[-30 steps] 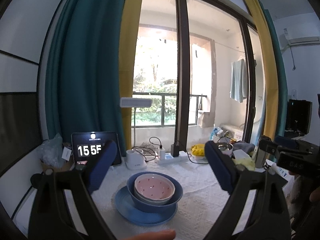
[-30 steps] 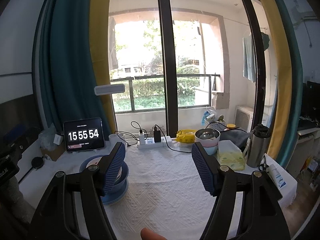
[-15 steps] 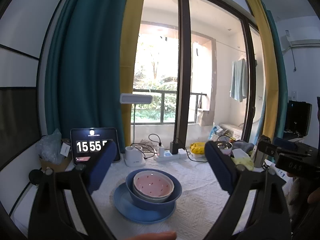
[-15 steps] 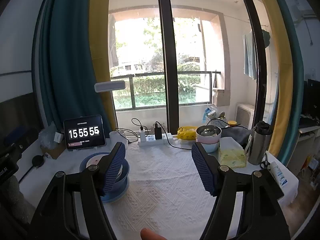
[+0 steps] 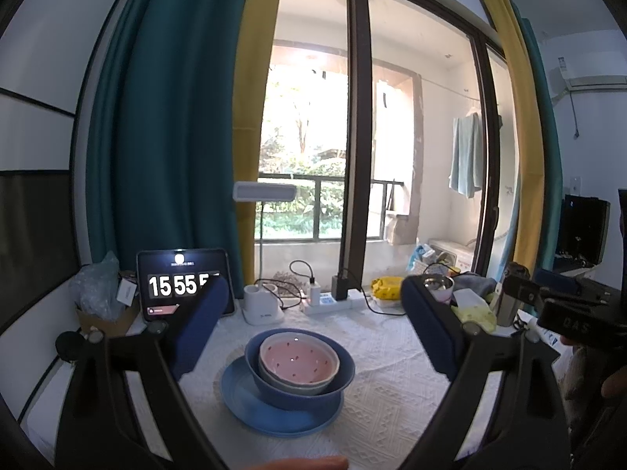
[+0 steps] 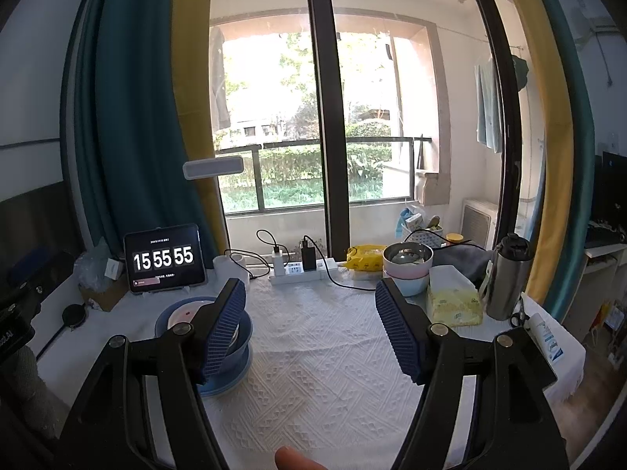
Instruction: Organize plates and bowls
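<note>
Pink bowl (image 5: pixel 299 360) nests in blue bowl (image 5: pixel 337 382) (on plate (image 5: pixel 250 407)).

Table (image 6: pixel 313 352) under white textured cloth. On it: blue plate (image 5: pixel 250 403) with nested bowls, tablet clock (image 6: pixel 164 260), power strip (image 6: pixel 301 272), tissue pack (image 6: pixel 454 305), steel flask (image 6: pixel 509 278).

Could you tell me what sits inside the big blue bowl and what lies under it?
A pink bowl with dark specks nests inside the blue bowl, which stands on a blue plate. The plate's middle is covered by the bowls.
</note>
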{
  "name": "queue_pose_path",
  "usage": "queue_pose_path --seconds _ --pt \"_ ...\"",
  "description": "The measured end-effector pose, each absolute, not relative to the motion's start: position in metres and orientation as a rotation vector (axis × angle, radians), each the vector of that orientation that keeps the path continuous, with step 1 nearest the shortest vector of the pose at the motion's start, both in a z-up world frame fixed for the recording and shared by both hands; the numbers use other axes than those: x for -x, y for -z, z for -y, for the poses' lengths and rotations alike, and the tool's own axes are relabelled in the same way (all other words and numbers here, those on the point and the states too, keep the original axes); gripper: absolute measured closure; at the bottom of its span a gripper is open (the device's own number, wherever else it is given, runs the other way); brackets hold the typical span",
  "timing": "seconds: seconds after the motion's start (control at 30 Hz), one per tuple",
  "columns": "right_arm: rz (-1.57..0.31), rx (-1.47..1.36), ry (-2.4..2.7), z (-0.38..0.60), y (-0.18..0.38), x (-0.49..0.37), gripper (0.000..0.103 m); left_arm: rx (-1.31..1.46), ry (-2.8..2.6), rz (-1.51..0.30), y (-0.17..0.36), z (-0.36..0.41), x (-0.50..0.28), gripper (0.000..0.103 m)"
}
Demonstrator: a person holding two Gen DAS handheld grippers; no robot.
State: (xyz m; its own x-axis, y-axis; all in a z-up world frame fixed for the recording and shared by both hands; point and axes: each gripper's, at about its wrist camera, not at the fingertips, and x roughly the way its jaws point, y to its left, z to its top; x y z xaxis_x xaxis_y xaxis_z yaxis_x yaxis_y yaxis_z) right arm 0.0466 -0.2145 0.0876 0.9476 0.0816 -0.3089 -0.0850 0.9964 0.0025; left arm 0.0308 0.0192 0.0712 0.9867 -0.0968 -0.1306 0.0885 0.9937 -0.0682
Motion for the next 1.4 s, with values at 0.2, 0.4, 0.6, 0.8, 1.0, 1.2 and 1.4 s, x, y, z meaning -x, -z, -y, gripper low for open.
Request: queue_pose_path --seconds 0.2,0.4,0.6,0.8,1.0,1.2,1.4 --pt "-0.316 0.01 -0.084 0.2146 -0.0866 -0.0462 0.031 0.062 0.093 -0.134 -0.0713 -0.019 -0.0309 0.012" --pt "-0.318 0.009 -0.081 0.2145 -0.0847 -0.0459 0.031 0.062 0.096 -0.137 -0.0708 -0.0189 -0.0307 0.012" --pt "-0.324 0.01 -0.082 0.2142 -0.0822 -0.0458 0.031 0.061 0.096 -0.138 -0.0706 -0.0194 -0.0313 0.012" --pt "-0.324 0.01 -0.082 0.2143 -0.0822 -0.047 0.031 0.062 0.097 -0.136 -0.0706 -0.0196 -0.0309 0.012" --pt "-0.325 0.01 -0.082 0.2136 -0.0822 -0.0468 0.031 0.062 0.099 -0.136 -0.0706 -0.02 -0.0317 0.012" --pt "-0.325 0.01 -0.081 0.2135 -0.082 -0.0468 0.031 0.062 0.099 -0.136 -0.0704 -0.0199 -0.0316 0.012" --pt "-0.33 0.01 -0.081 0.2132 -0.0826 -0.048 0.031 0.063 0.099 -0.137 -0.0705 -0.02 -0.0319 0.012"
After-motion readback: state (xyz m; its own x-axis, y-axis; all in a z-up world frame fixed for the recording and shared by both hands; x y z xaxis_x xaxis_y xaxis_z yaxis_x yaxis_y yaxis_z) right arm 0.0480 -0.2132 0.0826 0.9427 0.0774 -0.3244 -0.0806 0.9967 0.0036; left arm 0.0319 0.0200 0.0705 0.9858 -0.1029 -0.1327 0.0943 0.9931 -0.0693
